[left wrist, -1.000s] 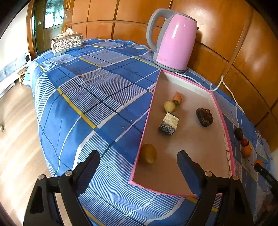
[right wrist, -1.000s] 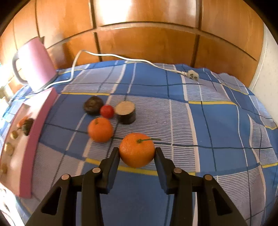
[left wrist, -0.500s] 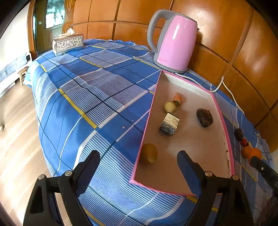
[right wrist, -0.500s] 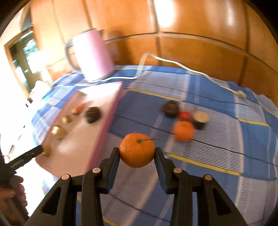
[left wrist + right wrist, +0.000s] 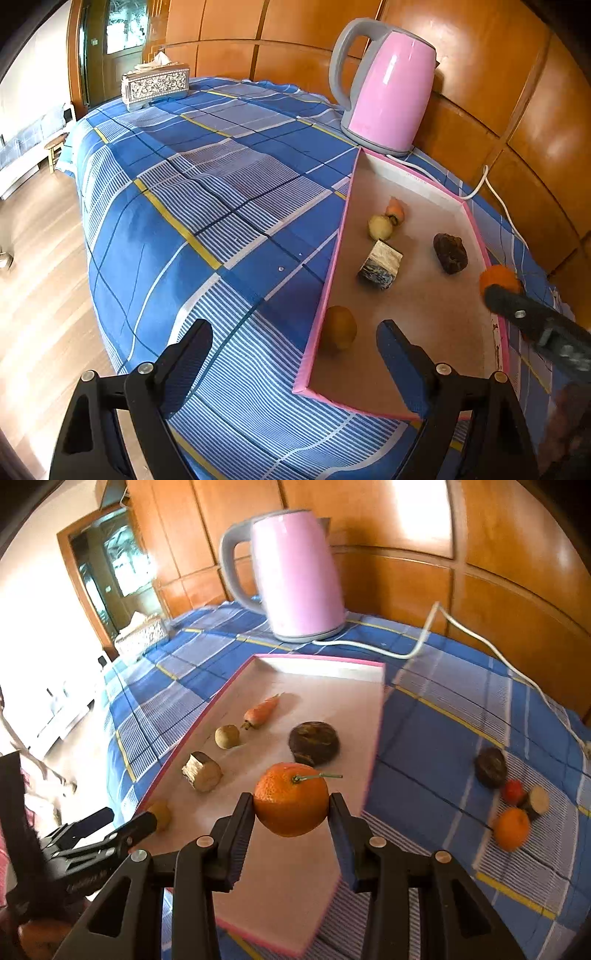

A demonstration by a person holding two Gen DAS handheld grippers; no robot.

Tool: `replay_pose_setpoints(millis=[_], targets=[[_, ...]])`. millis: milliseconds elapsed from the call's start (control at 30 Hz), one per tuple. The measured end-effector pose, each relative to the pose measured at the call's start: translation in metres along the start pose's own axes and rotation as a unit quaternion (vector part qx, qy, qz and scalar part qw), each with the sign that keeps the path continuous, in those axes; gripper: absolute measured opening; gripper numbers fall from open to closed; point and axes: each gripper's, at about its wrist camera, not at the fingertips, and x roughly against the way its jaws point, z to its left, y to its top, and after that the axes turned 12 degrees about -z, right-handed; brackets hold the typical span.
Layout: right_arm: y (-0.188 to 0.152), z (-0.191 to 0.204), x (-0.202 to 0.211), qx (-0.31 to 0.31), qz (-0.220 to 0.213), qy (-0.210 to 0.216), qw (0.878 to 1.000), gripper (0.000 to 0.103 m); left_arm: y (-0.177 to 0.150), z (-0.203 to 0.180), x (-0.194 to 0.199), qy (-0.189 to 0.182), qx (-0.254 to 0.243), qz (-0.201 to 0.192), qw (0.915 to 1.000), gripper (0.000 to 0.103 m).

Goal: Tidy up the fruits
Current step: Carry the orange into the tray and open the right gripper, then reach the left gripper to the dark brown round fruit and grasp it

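A tray (image 5: 373, 716) lies on the bed (image 5: 192, 206), with the kettle (image 5: 295, 572) behind its far edge and a tissue box (image 5: 155, 85) at the bed's far left corner. In the tray, a carrot (image 5: 260, 710), potato (image 5: 227, 736) and cut block (image 5: 202, 771) run along its left edge, with a dark lump (image 5: 314, 743) toward its right edge. Right of the tray, a group of four fruits (image 5: 511, 812) sits on the bed.

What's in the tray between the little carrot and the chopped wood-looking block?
A small round yellowish fruit lies between the orange carrot and the cut pale block, on the pink-rimmed tray. The right wrist view shows it best.
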Motion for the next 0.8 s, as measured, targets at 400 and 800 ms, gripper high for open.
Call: replay_pose_setpoints(millis=[400,800], targets=[[-0.013,-0.004,-0.014,0.008,0.01,-0.041,0.999,0.05,-0.001,0.0,-0.002,-0.001,0.0,0.003,1.0,0.091],[-0.041,-0.048,0.055,-0.048,-0.055,-0.124,0.99,0.055,0.003,-0.004,0.005,-0.006,-0.005,-0.011,0.9999,0.091]])
